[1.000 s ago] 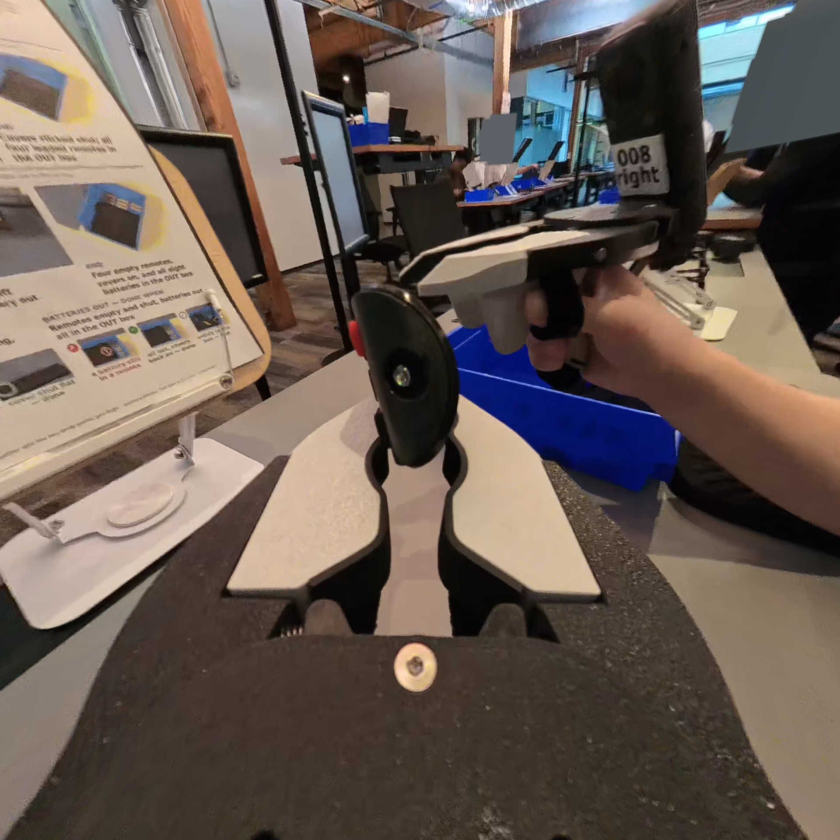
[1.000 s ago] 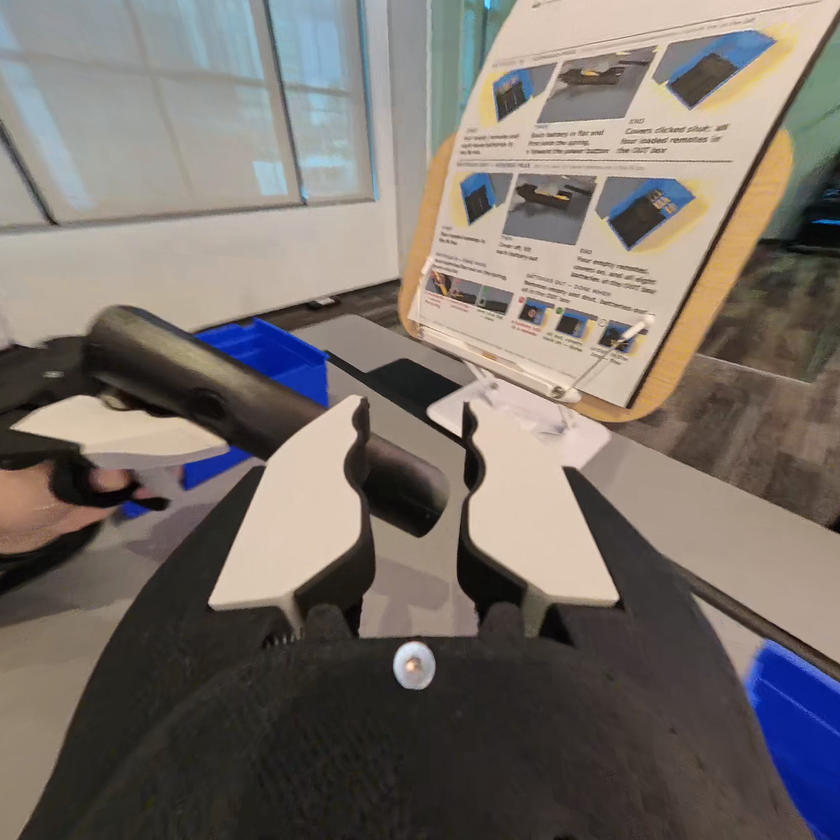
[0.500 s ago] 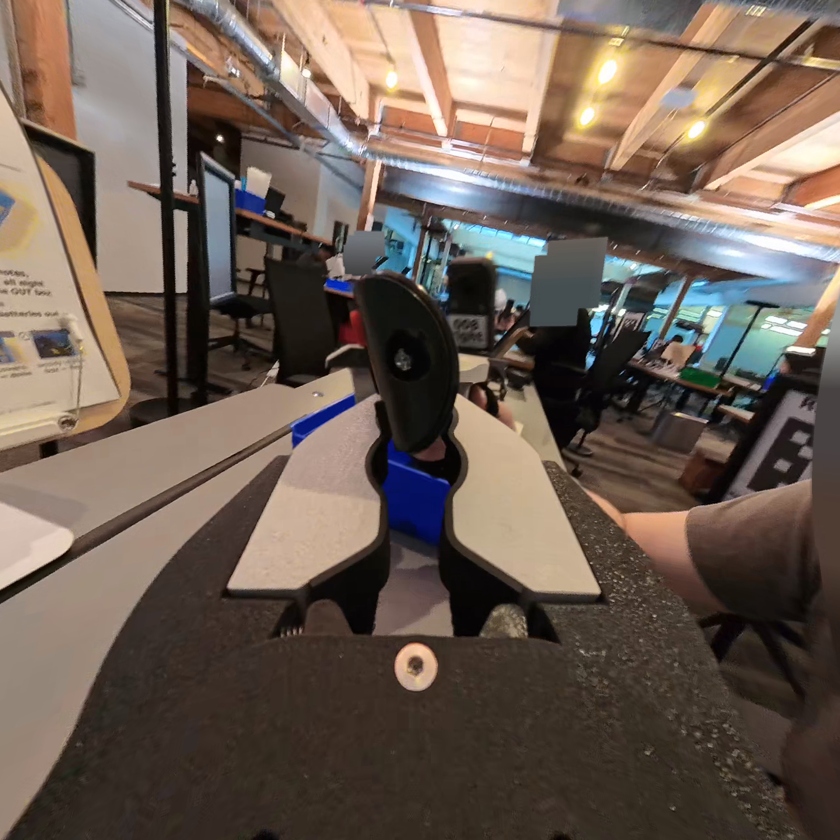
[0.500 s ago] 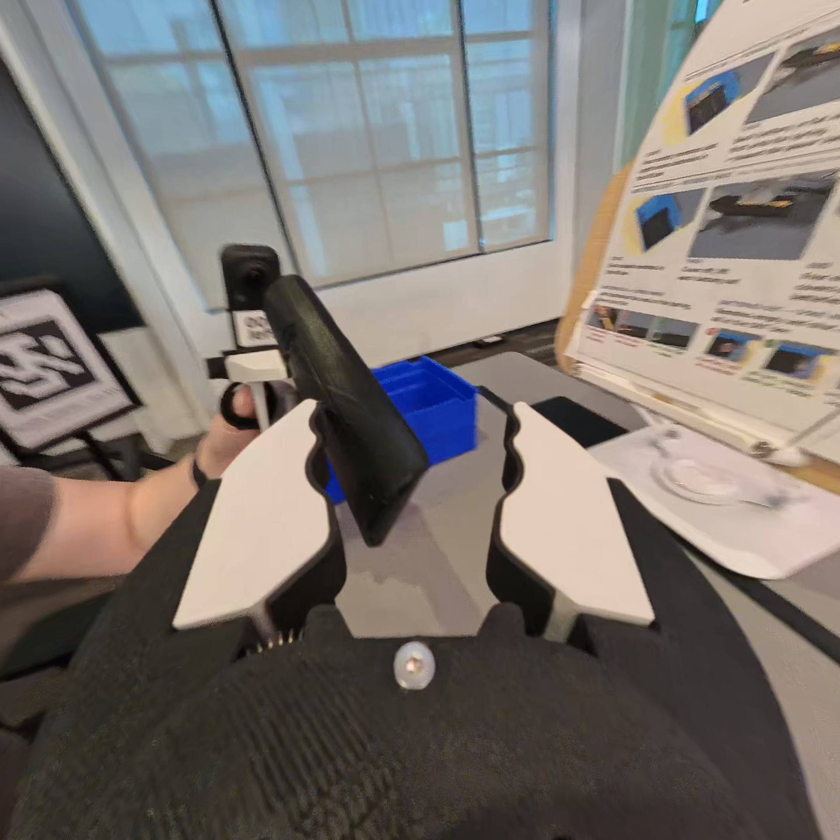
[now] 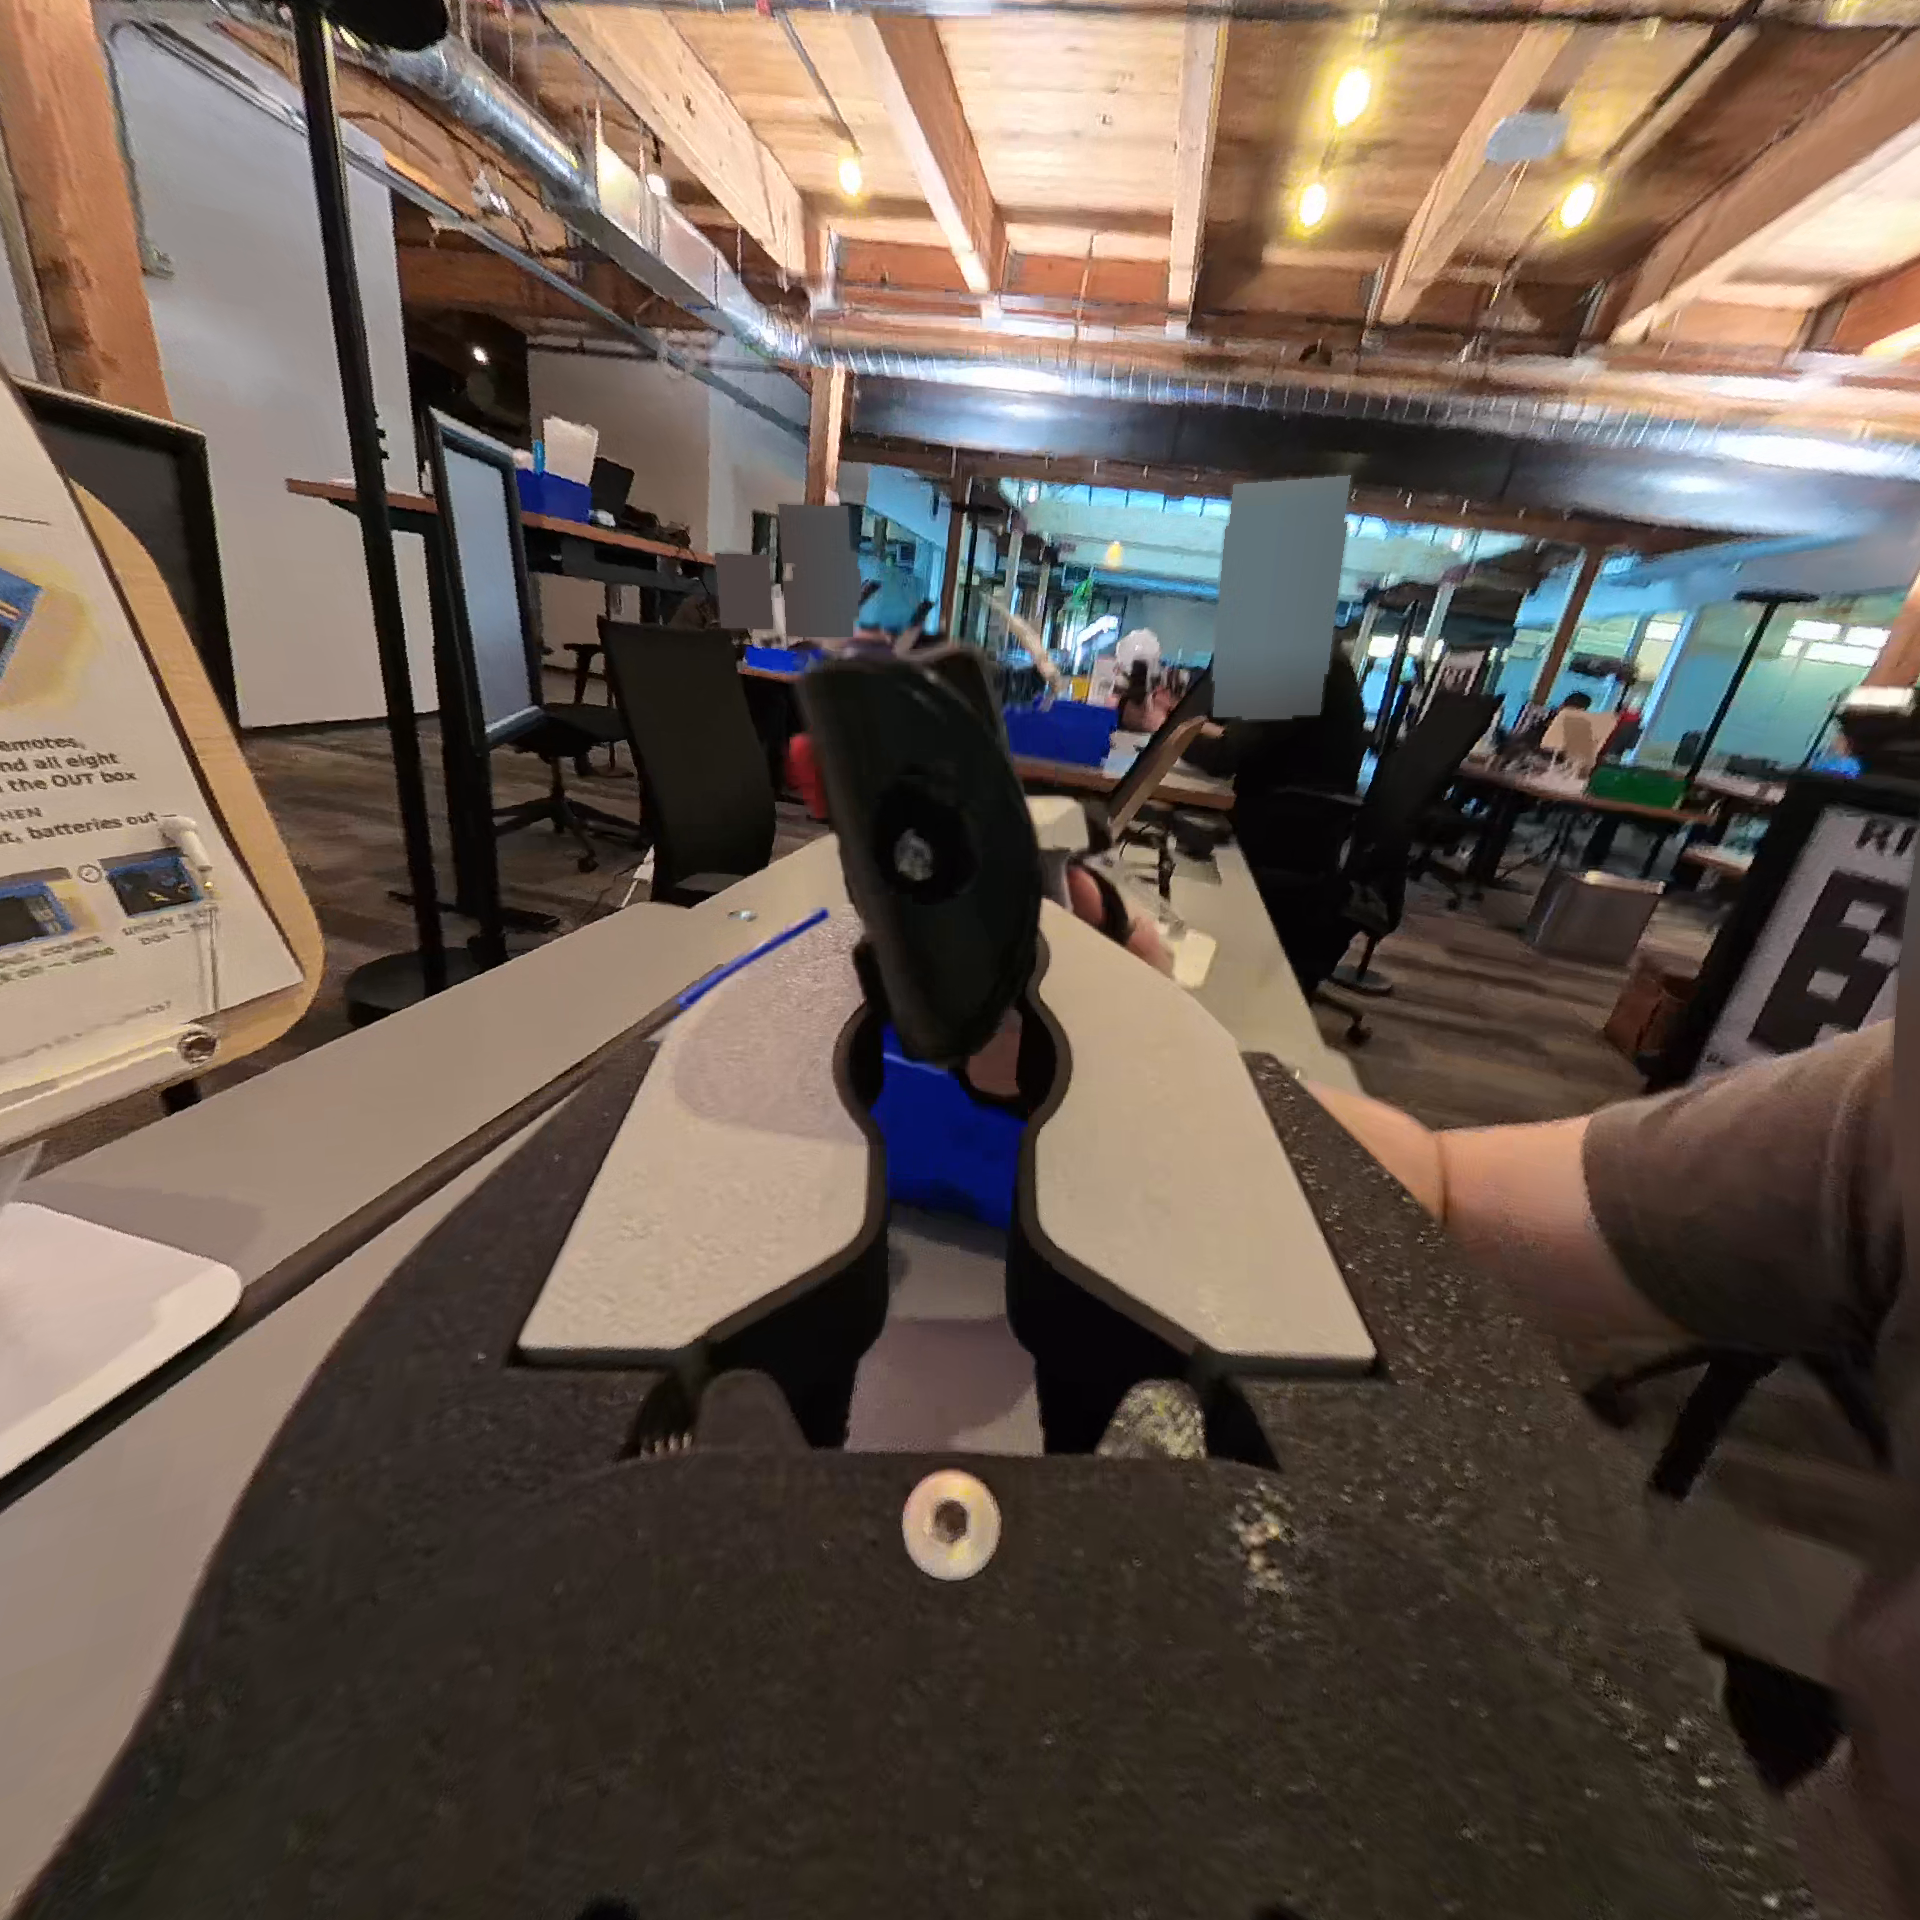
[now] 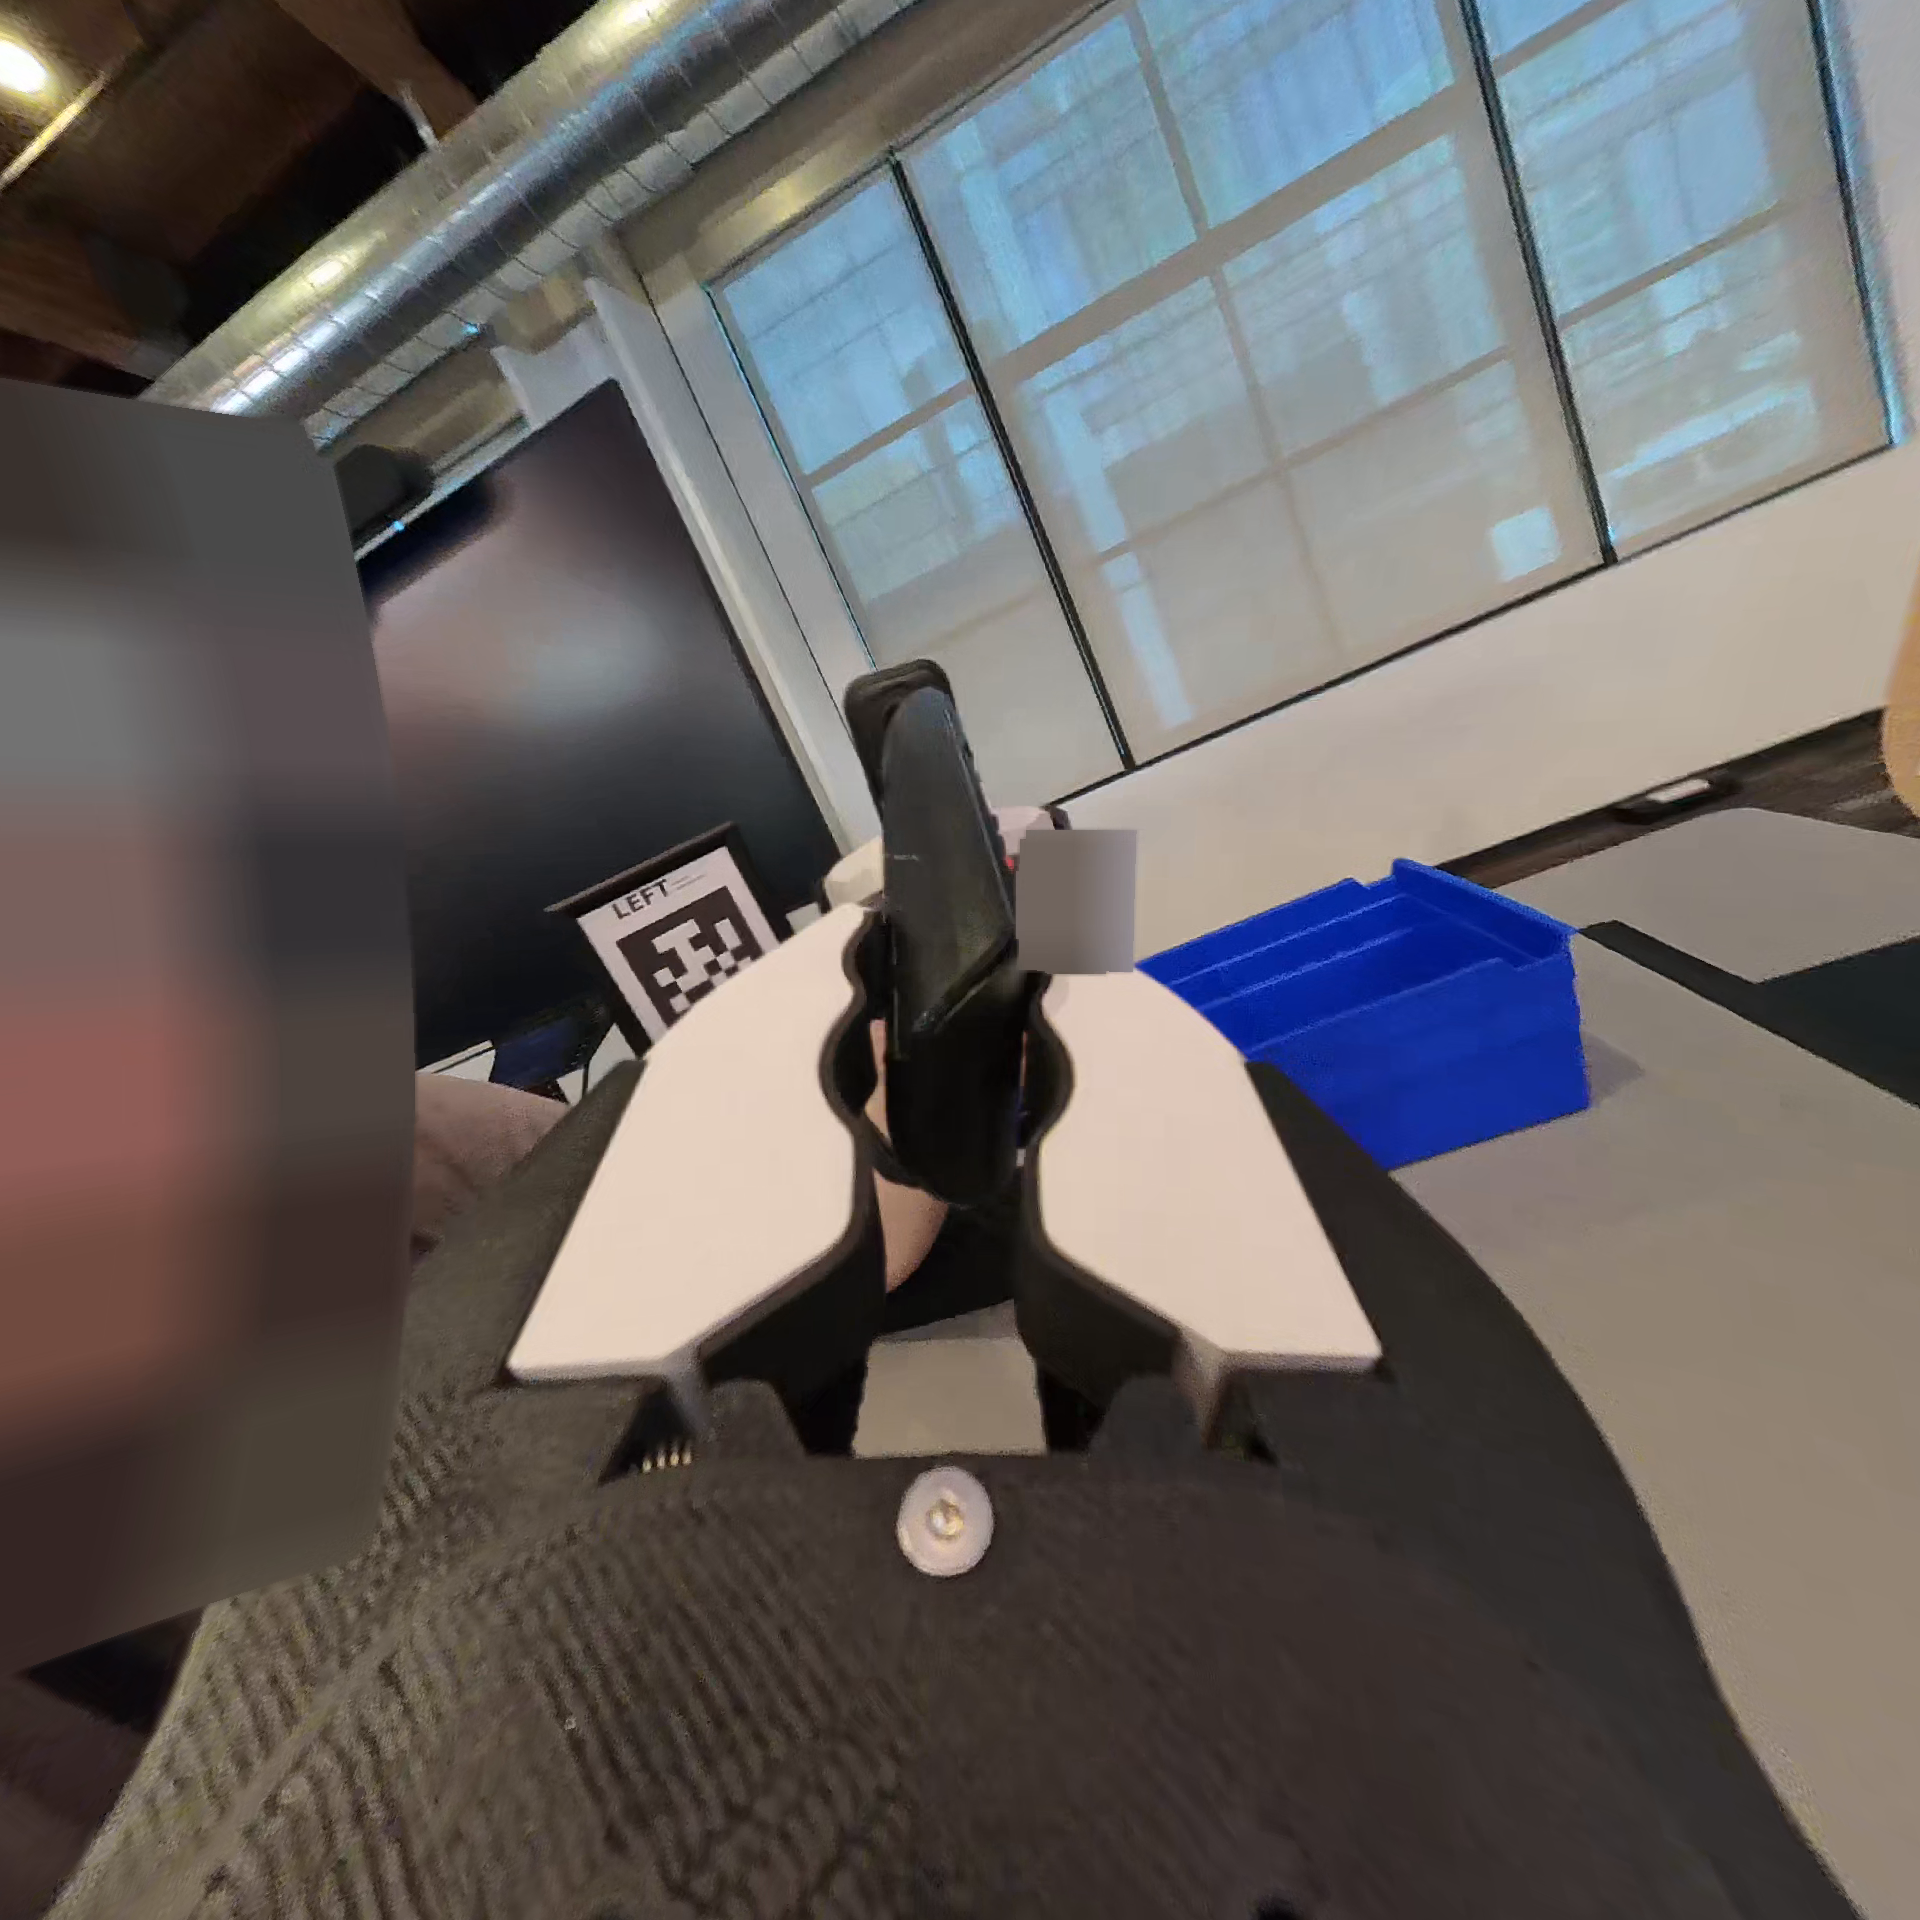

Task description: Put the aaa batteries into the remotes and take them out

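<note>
Remote (image 5: 935, 873) upright, clamped between both tongs: left (image 5: 948, 1023), right (image 6: 948, 997).

**Mostly plastic, honestly**

The remote (image 5: 935, 862) looks like smooth black plastic, slightly glossy. The left gripper (image 5: 948, 1023) has matt grey finger plates on a grainy, rough black body. The blue bin (image 6: 1392, 997) is shiny moulded plastic, the table (image 6: 1714, 1195) flat matt grey. Ceiling beams (image 5: 935, 135) are bare wood.

One black remote (image 5: 930, 862) is seen, one blue bin (image 6: 1382, 1008), one instruction board (image 5: 94, 831), and two hand-held grippers.
</note>
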A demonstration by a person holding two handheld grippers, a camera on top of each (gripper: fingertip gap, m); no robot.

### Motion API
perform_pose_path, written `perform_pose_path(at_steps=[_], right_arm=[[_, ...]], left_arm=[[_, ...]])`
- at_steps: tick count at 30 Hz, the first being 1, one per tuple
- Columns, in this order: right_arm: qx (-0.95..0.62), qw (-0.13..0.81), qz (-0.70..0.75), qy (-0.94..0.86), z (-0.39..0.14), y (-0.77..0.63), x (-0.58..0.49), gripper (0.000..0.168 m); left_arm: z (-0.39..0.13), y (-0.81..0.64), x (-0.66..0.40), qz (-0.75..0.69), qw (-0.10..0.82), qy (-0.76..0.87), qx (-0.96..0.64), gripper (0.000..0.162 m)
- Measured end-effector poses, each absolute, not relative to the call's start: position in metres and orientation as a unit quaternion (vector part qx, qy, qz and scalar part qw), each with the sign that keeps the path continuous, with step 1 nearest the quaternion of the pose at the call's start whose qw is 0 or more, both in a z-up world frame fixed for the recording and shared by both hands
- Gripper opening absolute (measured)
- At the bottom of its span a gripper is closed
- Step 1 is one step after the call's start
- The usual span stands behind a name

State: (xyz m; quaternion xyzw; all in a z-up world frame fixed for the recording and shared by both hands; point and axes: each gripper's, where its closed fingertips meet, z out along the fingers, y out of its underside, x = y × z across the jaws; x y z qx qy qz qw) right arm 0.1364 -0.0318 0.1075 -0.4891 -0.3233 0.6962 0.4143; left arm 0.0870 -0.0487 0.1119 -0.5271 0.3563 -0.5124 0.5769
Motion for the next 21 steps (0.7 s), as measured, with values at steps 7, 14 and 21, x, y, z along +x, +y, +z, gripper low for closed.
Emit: perform_pose_path(at_steps=[7,14,21], right_arm=[[-0.526,0.410,0.655,-0.355,0.107,-0.035,0.142,0.024],[-0.523,0.420,0.629,-0.393,0.107,-0.046,0.138,0.024],[-0.514,0.426,0.636,-0.387,0.110,-0.045,0.139,0.024]], left_arm=[[0.088,-0.056,0.090,-0.419,0.528,0.459,-0.579,0.043],[0.083,-0.051,0.090,-0.356,0.553,0.475,-0.584,0.036],[0.080,-0.051,0.091,-0.357,0.544,0.477,-0.591,0.031]])
